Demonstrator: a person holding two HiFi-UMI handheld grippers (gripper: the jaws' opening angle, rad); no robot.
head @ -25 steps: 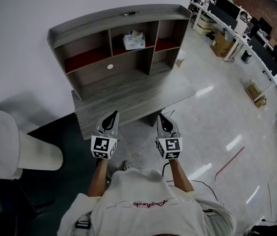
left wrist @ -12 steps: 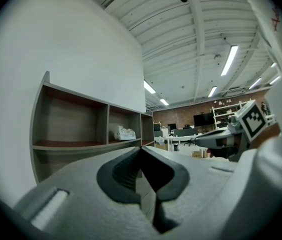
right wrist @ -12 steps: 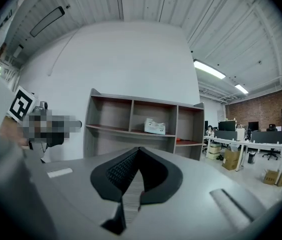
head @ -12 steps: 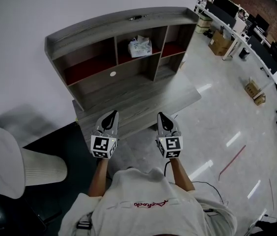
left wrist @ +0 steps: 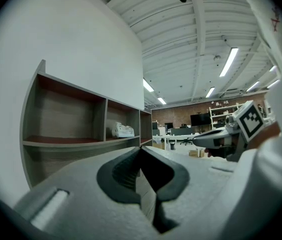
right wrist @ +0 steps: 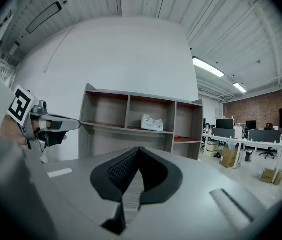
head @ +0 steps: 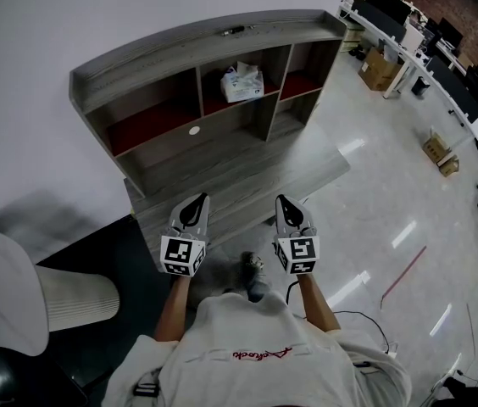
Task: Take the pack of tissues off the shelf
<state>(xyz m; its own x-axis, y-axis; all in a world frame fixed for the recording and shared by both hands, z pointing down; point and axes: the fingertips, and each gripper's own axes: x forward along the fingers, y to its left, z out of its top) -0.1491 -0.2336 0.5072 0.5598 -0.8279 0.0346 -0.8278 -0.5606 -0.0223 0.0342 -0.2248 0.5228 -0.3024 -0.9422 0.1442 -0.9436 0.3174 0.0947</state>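
The white pack of tissues lies in the middle upper compartment of the grey wooden shelf unit; it also shows small in the left gripper view as the pack of tissues and in the right gripper view as the pack of tissues. My left gripper and right gripper hang side by side over the front edge of the desk, well short of the shelf. Both have their jaws closed together with nothing between them.
A white chair stands at the left, beside the desk. Office desks with monitors and cardboard boxes line the far right across a glossy floor. A white wall runs behind the shelf.
The shelf has shifted slightly in the head view as the person steps closer; a foot now shows between the grippers. Both grippers keep their pose and stay shut.
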